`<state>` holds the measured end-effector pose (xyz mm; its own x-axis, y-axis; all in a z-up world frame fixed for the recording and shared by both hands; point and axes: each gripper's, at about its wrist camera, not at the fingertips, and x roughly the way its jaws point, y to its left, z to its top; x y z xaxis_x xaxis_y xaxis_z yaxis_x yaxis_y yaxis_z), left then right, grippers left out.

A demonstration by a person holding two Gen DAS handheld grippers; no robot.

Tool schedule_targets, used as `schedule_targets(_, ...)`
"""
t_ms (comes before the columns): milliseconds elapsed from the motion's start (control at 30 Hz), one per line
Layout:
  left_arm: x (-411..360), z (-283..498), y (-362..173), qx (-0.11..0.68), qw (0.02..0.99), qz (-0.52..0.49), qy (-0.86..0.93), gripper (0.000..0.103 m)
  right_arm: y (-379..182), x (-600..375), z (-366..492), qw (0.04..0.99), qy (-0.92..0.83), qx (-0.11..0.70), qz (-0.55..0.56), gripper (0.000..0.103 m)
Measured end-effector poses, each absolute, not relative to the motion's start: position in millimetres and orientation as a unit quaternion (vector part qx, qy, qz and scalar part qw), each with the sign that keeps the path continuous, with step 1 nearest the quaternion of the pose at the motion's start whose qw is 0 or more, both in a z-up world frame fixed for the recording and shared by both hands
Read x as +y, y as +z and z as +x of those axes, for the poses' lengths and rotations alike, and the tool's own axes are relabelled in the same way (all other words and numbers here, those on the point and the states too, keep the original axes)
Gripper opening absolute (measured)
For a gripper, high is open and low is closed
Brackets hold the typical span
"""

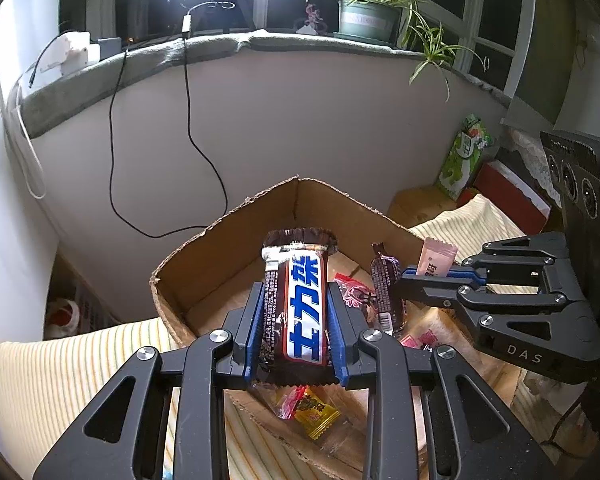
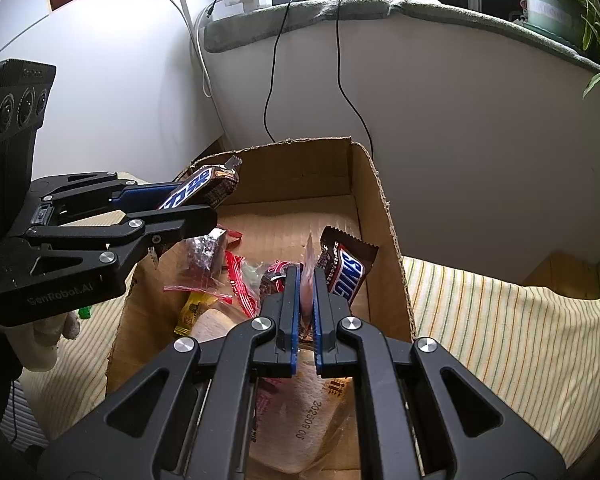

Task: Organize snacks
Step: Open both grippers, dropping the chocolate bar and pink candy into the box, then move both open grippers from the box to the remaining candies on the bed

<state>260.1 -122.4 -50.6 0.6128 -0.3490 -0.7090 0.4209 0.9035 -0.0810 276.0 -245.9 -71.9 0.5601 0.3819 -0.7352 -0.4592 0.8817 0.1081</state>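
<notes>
A: What is shown on the left?

B: The left gripper (image 1: 296, 312) is seen clamped on a Snickers bar (image 1: 300, 300), its jaws partly closed against the wrapper's sides. The bar is held above the box (image 1: 228, 232), its Chinese lettering facing the left camera. From the right camera the same bar (image 2: 204, 188) is seen side-on, over the box's left wall, and a gloved hand (image 2: 56, 328) is visible under that gripper (image 2: 204, 204).

A: And in the middle?

B: Loose snacks are seen lying in the box (image 2: 380, 208). A yellow sweet (image 1: 316, 416) is shown near the front wall. A second Snickers (image 2: 346, 268), with its English name, is readable only in the right view, propped by the right wall.

A: And the right?

B: The right gripper (image 2: 307, 292) is seen nearly shut on a thin pink packet (image 2: 309, 276), edge-on there. In the left view that packet (image 1: 436, 260) is shown flat, sticking up from the gripper (image 1: 428, 276) above the box.
</notes>
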Motion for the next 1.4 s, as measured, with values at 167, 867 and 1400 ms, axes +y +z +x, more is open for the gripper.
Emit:
schedule_targets(167, -123, 260, -49, 0.381, 0.899, 0.048, -0.213, 0.027, -73, -245, 276, 0.882, 0.237, 0.403, -0.054, 0.005)
schedule_targets(867, -117, 228, -22, 0.341, 0.917, 0.066, -0.197, 0.032, -57, -240, 250, 0.894, 0.221, 0.382, -0.080, 0.075)
schedule_targets(1400, -86, 167, 13, 0.283, 0.940, 0.074, -0.173, 0.038, -36, -203, 196, 0.896, 0.248, 0.358, -0.090, 0.075)
